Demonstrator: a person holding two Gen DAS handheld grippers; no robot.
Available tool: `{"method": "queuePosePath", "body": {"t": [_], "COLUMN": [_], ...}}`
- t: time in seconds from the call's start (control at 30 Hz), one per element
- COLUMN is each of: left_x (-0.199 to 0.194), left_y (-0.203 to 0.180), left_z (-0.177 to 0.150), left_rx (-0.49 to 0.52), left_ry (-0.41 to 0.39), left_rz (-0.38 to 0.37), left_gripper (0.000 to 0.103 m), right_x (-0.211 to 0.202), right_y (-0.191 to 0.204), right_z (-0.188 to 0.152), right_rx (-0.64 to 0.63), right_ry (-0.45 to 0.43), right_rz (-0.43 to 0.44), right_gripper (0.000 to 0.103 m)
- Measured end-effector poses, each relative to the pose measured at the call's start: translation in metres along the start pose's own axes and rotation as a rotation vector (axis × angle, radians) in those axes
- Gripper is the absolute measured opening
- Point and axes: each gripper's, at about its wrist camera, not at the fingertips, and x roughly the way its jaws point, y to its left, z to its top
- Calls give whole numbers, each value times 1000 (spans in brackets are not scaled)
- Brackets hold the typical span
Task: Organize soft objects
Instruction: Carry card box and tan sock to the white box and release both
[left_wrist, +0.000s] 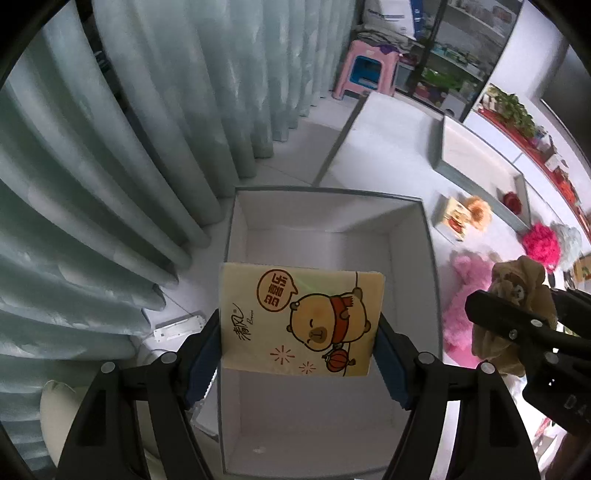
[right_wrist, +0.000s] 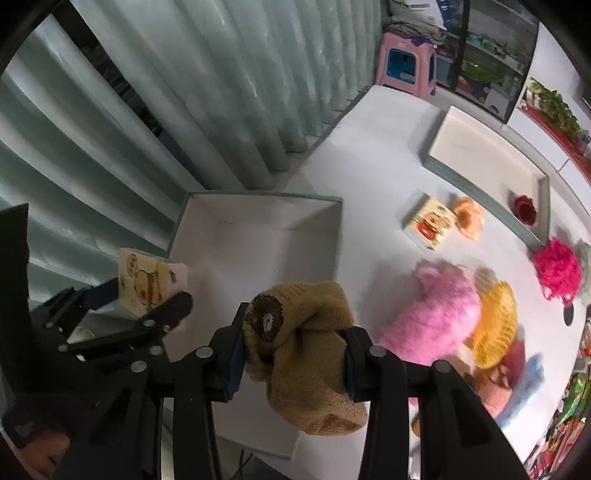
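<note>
Resting between left tool (left_wrist: 299, 350) pads: tissue pack (left_wrist: 301, 319)

The tissue pack (left_wrist: 301, 321) carries the only clear print — a cartoon bear in a red scarf, and above it, toward the pack's upper edge, a red speech bubble with Chinese characters seen sideways. Left of the bear runs a brush-style Chinese brand name with a small Latin word beside it, too small to read. Right of the pack, pale letters on the black claw housing (left_wrist: 570, 402) look like "DA" — the rest is cut off.
</note>
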Motion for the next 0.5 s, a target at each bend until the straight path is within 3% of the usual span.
{"method": "queuePosePath", "body": {"t": [0.5], "left_x": [58], "left_y": [-5], "left_z": [26], "left_rx": [12], "left_ry": [61], "left_rz": [51], "left_gripper": [76], "right_x": [54], "right_y": [4], "right_z": [59], "right_rx": [16], "right_ry": [42], "right_rz": [5], "right_gripper": [45]}}
